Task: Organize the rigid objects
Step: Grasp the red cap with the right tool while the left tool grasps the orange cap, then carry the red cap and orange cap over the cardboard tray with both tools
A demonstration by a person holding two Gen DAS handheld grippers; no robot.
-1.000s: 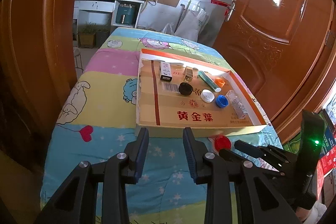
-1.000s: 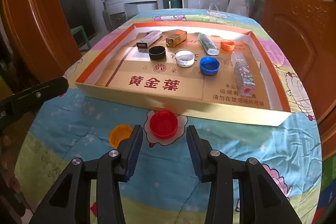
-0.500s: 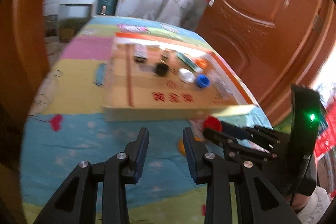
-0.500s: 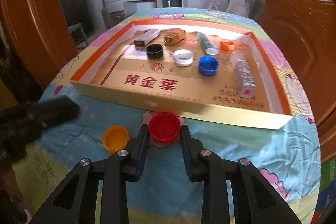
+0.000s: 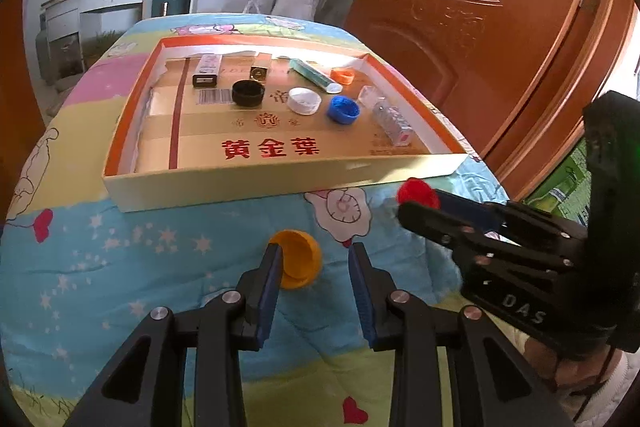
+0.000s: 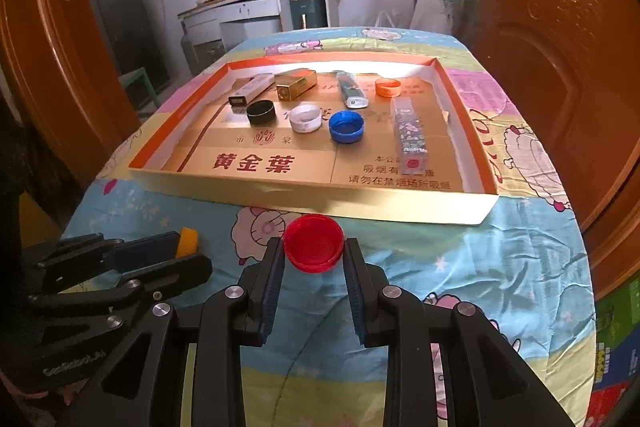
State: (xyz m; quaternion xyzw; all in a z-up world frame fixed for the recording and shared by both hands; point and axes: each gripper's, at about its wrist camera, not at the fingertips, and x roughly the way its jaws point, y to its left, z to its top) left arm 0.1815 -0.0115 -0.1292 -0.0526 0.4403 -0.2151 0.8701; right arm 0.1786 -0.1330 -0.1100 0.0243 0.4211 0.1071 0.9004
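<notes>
My right gripper (image 6: 313,245) is shut on a red bottle cap (image 6: 313,250), held open side up just in front of the tray (image 6: 360,203). From the left wrist view the same red cap (image 5: 418,191) sits in the right gripper (image 5: 416,205) near the tray's right front corner. An orange cap (image 5: 298,259) lies on the cloth between the fingers of my left gripper (image 5: 315,255). That gripper is open: its left pad meets the cap's edge and the right pad stands apart. The left gripper (image 6: 194,253) and a sliver of the orange cap (image 6: 189,241) show in the right wrist view.
The shallow cardboard tray (image 5: 280,179) holds a black cap (image 5: 248,93), a white cap (image 5: 305,100), a blue cap (image 5: 343,109), a small orange cap (image 5: 343,75), a clear box (image 5: 392,121) and several small boxes. A cartoon cloth covers the table. A wooden door (image 5: 460,11) stands at the right.
The right gripper's jaws closed on the red cap and raised it slightly. The left gripper came down and to the right over the orange cap, which now lies between its fingers.
</notes>
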